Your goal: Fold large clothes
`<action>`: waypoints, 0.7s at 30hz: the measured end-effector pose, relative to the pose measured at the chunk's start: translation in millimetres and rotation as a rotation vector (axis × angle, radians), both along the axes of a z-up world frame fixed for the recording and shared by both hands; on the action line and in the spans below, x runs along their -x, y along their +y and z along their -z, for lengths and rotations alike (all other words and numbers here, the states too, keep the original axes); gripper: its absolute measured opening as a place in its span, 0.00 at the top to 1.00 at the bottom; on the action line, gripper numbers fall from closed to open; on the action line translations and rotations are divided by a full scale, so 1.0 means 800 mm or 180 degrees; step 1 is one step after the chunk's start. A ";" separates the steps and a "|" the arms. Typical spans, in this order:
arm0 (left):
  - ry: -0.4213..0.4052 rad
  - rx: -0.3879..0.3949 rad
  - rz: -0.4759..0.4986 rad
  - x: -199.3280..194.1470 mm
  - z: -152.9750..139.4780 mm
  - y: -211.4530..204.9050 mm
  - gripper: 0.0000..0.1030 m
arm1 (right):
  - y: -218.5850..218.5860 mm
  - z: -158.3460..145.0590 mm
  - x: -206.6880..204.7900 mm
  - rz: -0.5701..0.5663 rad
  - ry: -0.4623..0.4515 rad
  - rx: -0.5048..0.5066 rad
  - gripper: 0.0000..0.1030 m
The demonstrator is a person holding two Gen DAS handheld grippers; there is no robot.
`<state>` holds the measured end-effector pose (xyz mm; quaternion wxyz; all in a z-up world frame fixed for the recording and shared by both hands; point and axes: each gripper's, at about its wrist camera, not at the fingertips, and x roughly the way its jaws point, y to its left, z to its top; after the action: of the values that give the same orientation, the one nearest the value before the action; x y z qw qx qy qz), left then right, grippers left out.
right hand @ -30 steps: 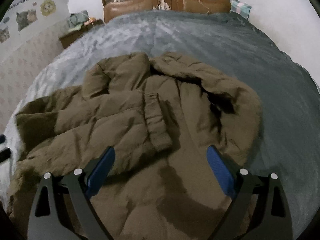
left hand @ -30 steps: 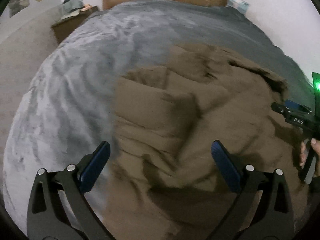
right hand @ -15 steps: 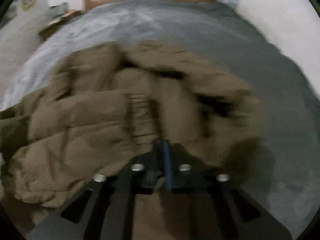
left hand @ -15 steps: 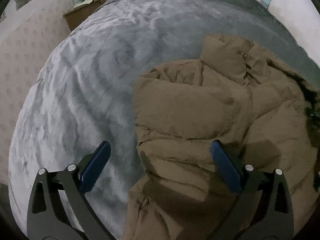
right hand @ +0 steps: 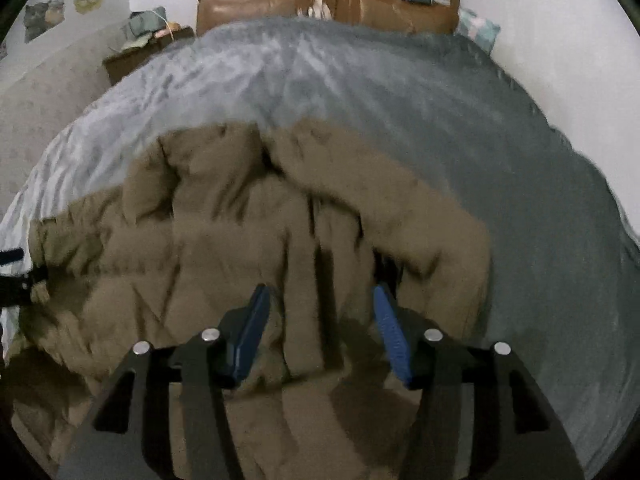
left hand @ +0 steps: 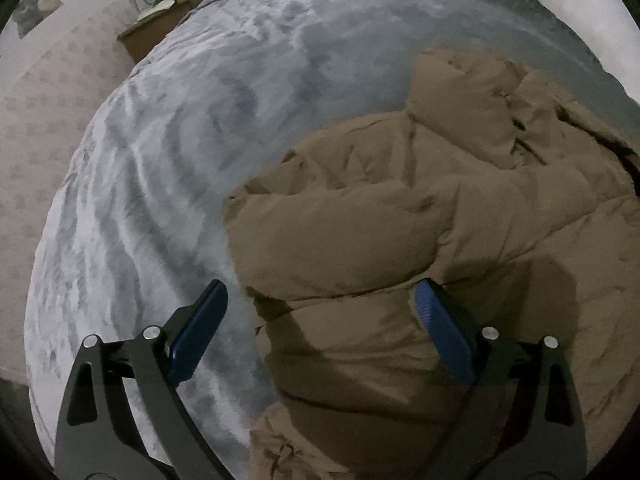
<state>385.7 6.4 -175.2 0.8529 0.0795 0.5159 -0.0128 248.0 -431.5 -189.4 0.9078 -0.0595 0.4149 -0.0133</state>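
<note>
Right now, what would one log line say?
left tongs: closing, over coat edge, empty | right tongs: opening over coat | coat: unfolded on bed

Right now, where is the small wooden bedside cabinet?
In both wrist views the bedside cabinet stands at the upper left, beside the grey bed cover, left of the brown headboard.

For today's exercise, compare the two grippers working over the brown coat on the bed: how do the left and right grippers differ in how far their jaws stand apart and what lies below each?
The left gripper stands wide and is closing slightly; the right gripper stands narrower and is opening. The left straddles the edge of the brown coat, with one finger over the grey blanket; the right has only coat beneath it. Both have blue pads and grip nothing.
</note>
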 end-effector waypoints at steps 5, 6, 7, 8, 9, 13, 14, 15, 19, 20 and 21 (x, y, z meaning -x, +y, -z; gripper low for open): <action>-0.0056 0.0078 0.0106 0.001 -0.018 -0.005 0.08 | 0.007 -0.002 -0.053 -0.0068 0.0072 0.0131 0.47; -0.0084 0.0091 0.0126 0.003 -0.025 -0.005 0.07 | 0.007 -0.001 -0.065 -0.0073 0.0095 0.0155 0.47; -0.0108 0.0074 0.0129 0.006 -0.030 -0.005 0.05 | 0.006 0.002 -0.072 -0.0068 0.0110 0.0171 0.47; -0.0140 0.0051 0.0130 0.007 -0.035 -0.005 0.04 | 0.007 0.005 -0.085 -0.0057 0.0138 0.0169 0.47; -0.0164 0.0047 0.0137 0.008 -0.041 -0.003 0.04 | 0.007 0.008 -0.096 -0.0058 0.0171 0.0150 0.47; -0.0207 0.0092 0.0118 0.009 -0.051 0.012 0.04 | 0.011 0.031 -0.127 -0.0068 0.0316 0.0141 0.47; -0.0207 0.0065 0.0108 0.003 -0.049 0.018 0.04 | 0.013 0.038 -0.137 -0.0073 0.0353 0.0164 0.47; -0.0200 0.0035 0.0105 0.001 -0.048 0.018 0.04 | 0.013 0.043 -0.145 -0.0066 0.0381 0.0200 0.47; -0.0164 -0.0033 0.0070 -0.015 -0.038 0.033 0.04 | 0.009 0.059 -0.178 -0.0005 0.0531 0.0286 0.47; -0.0158 -0.0015 0.0057 -0.016 -0.037 0.035 0.04 | 0.010 0.063 -0.186 0.0008 0.0599 0.0265 0.47; -0.0147 -0.0002 0.0038 -0.017 -0.036 0.037 0.04 | 0.010 0.066 -0.190 0.0016 0.0639 0.0257 0.47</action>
<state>399.2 36.4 -146.4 0.8645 0.0831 0.4955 -0.0159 400.1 -423.2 -241.8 0.8585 -0.0960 0.5030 -0.0262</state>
